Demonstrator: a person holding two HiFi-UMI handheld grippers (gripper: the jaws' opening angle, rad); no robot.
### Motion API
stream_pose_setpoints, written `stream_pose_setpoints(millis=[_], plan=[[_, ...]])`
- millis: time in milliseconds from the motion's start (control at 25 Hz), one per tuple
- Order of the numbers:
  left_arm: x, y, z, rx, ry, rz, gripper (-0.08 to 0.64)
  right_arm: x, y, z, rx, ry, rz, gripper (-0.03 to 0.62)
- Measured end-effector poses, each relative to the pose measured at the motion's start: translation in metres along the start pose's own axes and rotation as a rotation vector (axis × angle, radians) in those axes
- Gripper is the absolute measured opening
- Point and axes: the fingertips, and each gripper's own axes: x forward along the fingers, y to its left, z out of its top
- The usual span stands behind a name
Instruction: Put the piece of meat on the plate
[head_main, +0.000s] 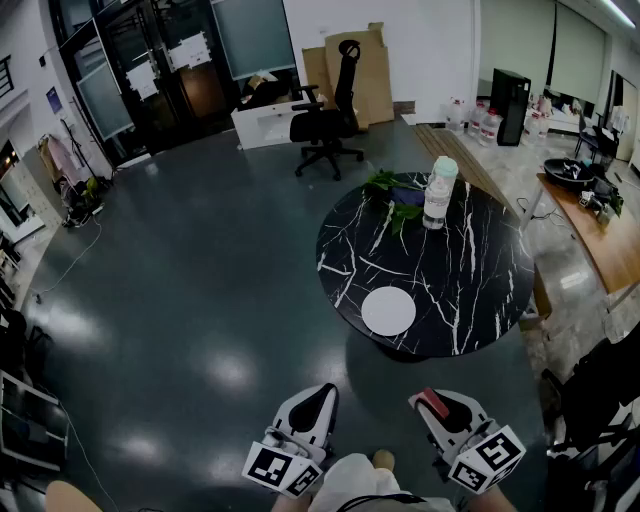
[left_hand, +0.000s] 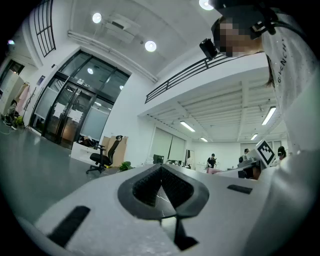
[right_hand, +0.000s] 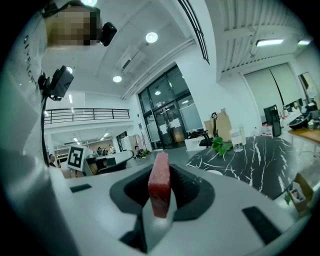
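Two hand-held grippers, one piece of meat, one plate.
The right hand-held gripper (head_main: 428, 402) clamps the single red piece of meat (right_hand: 160, 184) upright between its jaws, well short of the one white plate (head_main: 388, 310) on the round marbled surface (head_main: 480, 275). The left hand-held gripper (head_main: 325, 393) has its jaws together on nothing. One bottle (head_main: 438, 192) and one leafy plant (head_main: 392, 190) stand at the far edge.

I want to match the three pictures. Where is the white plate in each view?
Head view: the white plate lies near the front edge of the black marble table, right of centre.
Left gripper view: not visible.
Right gripper view: a thin white sliver on the table, right of the held piece of meat.
Shared landmark: the green plant on the table.
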Motion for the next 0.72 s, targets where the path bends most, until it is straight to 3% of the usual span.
stream_pose_setpoints(millis=[240, 520, 720], plan=[[0.047, 0.038, -0.018, -0.014, 0.028, 0.029, 0.008, 0.046, -0.038, -0.006, 0.017, 0.047, 0.012, 0.091], [0.119, 0.102, -0.043, -0.043, 0.059, 0.031, 0.008, 0.112, -0.108, -0.021, 0.024, 0.145, -0.069, 0.091], [0.172, 0.139, -0.059, -0.019, 0.082, 0.028, 0.008, 0.166, -0.152, -0.039, 0.009, 0.259, -0.092, 0.091]])
